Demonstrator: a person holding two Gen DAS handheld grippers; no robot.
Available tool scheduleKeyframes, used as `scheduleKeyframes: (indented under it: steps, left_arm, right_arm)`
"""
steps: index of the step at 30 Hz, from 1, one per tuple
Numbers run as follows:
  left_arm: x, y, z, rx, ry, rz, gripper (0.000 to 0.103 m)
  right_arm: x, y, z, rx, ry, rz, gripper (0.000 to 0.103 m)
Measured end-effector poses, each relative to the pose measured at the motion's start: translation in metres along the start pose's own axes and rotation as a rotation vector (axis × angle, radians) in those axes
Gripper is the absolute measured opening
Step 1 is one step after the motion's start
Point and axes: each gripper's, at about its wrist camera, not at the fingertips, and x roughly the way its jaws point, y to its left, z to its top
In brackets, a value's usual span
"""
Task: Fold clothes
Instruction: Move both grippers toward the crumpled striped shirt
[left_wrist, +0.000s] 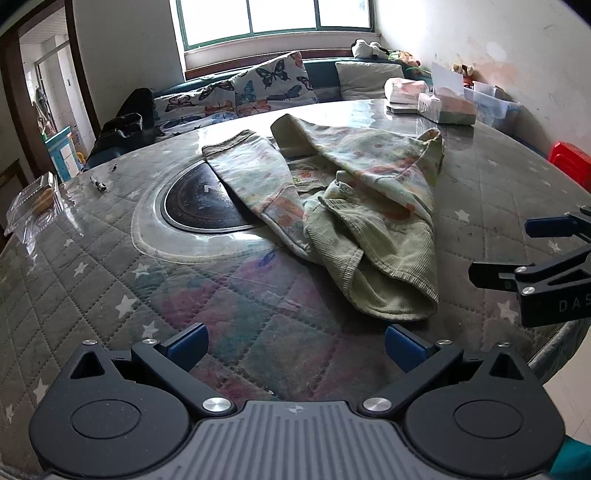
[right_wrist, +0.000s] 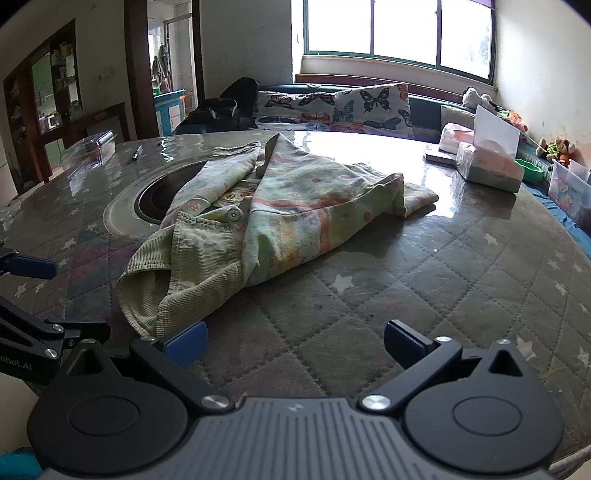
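Observation:
A crumpled pale green garment (left_wrist: 332, 195) with a faded floral print and corduroy lining lies in the middle of the round table (left_wrist: 110, 280); the right wrist view shows the same garment (right_wrist: 266, 206). My left gripper (left_wrist: 295, 345) hovers open over the quilted cover, just short of the garment's near hem, nothing between its blue pads. My right gripper (right_wrist: 295, 341) is also open and holds nothing, its left pad close to the garment's near corner. The right gripper (left_wrist: 532, 251) shows at the right edge of the left wrist view, and the left gripper (right_wrist: 26, 295) at the left edge of the right wrist view.
A dark round hotplate (left_wrist: 207, 206) is set into the table centre, partly under the garment. Tissue boxes (left_wrist: 447, 105) and clear bins stand at the far right. A clear plastic container (left_wrist: 33, 206) and a pen (left_wrist: 99, 183) lie at the left. A cushioned bench (left_wrist: 258, 88) runs behind.

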Motion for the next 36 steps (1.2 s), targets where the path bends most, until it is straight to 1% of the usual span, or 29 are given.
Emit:
scheduleKeyframes:
  steps: [4, 6, 17, 36]
  left_arm:
    - [-0.001, 0.0, 0.001, -0.017, -0.002, 0.009, 0.103]
    - [0.003, -0.002, 0.001, -0.004, 0.016, 0.002, 0.103]
    - [0.005, 0.001, 0.006, -0.001, 0.027, -0.001, 0.103]
    - [0.015, 0.012, 0.021, -0.011, 0.039, 0.003, 0.103]
  right_arm:
    - [0.003, 0.003, -0.001, -0.001, 0.001, 0.0, 0.103]
    - [0.004, 0.004, 0.0, -0.003, 0.009, 0.01, 0.103]
    - [0.007, 0.006, 0.003, -0.014, 0.017, 0.028, 0.103]
    - [0.02, 0.013, 0.019, -0.037, 0.034, 0.045, 0.103]
